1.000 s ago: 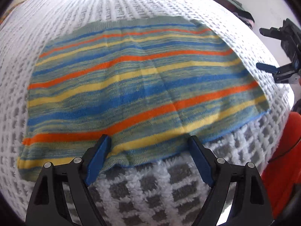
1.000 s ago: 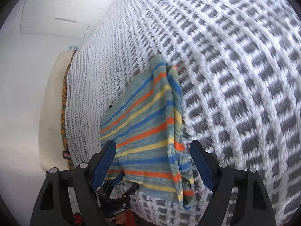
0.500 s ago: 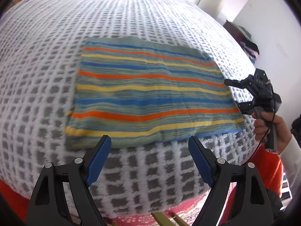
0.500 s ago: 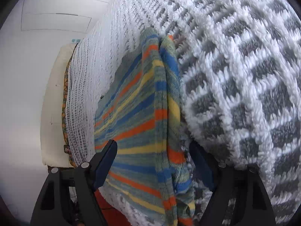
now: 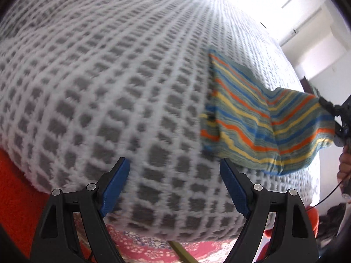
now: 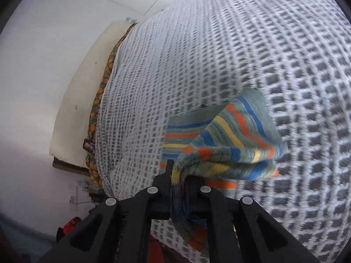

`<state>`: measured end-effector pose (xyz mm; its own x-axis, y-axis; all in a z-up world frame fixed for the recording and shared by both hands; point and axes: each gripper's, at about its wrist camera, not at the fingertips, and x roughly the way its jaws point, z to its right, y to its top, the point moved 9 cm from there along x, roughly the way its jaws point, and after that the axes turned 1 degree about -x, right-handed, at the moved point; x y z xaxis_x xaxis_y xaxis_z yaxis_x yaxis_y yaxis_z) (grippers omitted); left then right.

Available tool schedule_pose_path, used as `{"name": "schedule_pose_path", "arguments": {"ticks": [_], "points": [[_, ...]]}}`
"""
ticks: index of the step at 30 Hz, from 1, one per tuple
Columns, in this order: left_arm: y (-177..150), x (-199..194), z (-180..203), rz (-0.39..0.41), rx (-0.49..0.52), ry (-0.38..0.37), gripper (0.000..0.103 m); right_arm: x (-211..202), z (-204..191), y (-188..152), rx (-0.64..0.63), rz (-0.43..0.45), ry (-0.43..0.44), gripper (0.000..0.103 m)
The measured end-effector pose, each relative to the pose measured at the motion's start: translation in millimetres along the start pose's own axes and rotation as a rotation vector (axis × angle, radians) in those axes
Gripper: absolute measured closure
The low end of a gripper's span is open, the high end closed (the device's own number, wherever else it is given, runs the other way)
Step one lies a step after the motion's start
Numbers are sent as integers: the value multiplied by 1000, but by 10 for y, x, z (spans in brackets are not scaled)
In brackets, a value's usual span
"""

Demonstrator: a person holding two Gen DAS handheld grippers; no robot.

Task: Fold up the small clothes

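Two grippers: both in view, one working and one idle.
Right gripper: its jaws have just been closing and now pinch an edge of the striped cloth between them; a bunched fold of knit fills the narrow gap.
Striped cloth: a small knit piece in blue, orange, yellow and grey-green bands. Its gripped end is raised off the bed, while the far part lies flat on the blanket. In the left wrist view the cloth sits at the right side of the bed, draped upward toward the right gripper, with a crease running down its middle.
Left gripper: jaws spread wide with nothing between the blue pads; it hangs over bare blanket, well apart from the cloth.
Blanket: white with grey checks, covering the whole bed.
Person: part of a hand shows at the right edge, below the right gripper.
Surroundings: red fabric at lower left, a white wall beyond the bed.
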<state>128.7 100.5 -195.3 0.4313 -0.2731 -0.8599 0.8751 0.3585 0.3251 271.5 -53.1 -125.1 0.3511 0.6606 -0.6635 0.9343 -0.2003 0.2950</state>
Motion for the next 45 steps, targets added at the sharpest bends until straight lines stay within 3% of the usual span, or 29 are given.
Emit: {"name": "schedule_pose_path", "arguments": {"ticks": [3, 4, 5, 7, 9, 12, 17, 21, 23, 25, 28, 29, 36, 38, 40, 43, 45], "points": [[20, -23, -168, 18, -28, -1, 17, 616, -563, -86, -77, -67, -27, 88], [23, -25, -219, 22, -37, -2, 17, 884, -701, -176, -100, -106, -47, 78], [19, -19, -265, 23, -48, -6, 17, 1117, -782, -301, -110, -156, -49, 51], [-10, 4, -335, 15, -66, -12, 17, 1576, -976, -576, -92, -272, 11, 27], [-23, -5, -362, 18, -68, -20, 18, 1705, -1041, -693, -47, -292, 84, 27], [-28, -8, -370, 23, -53, -22, 17, 1366, -944, -648, 48, -224, 243, 27], [-32, 56, -361, 9, -51, -19, 17, 920, -647, -425, 123, -152, 222, 13], [-17, 84, -332, 12, -36, -2, 16, 1266, -538, -563, 190, -222, 229, 12], [-20, 76, -332, 15, -34, 3, 16, 1598, -466, -706, 229, -263, 152, 12], [-15, 74, -341, 18, -37, 6, 16, 1983, -484, -931, 201, -323, 13, 12], [-13, 80, -349, 19, -41, 5, 16, 2402, -758, -1209, -85, -408, -261, 6], [-25, 70, -345, 19, -39, 5, 16, 2478, -903, -1237, -178, -419, -315, 4], [-28, 62, -323, 15, -35, -1, 16, 2695, -1513, -985, -559, -502, -469, 3], [-12, 60, -321, 16, -39, -9, 16, 2691, -1557, -956, -567, -561, -441, 3], [-2, 53, -330, 17, -46, -20, 16, 2637, -1605, -863, -467, -568, -342, 3], [8, 40, -341, 21, -57, -33, 16, 2272, -1573, -340, -245, -373, -175, 3], [9, 44, -339, 21, -56, -33, 16, 1951, -1353, 36, -113, -241, -148, 3]]}}
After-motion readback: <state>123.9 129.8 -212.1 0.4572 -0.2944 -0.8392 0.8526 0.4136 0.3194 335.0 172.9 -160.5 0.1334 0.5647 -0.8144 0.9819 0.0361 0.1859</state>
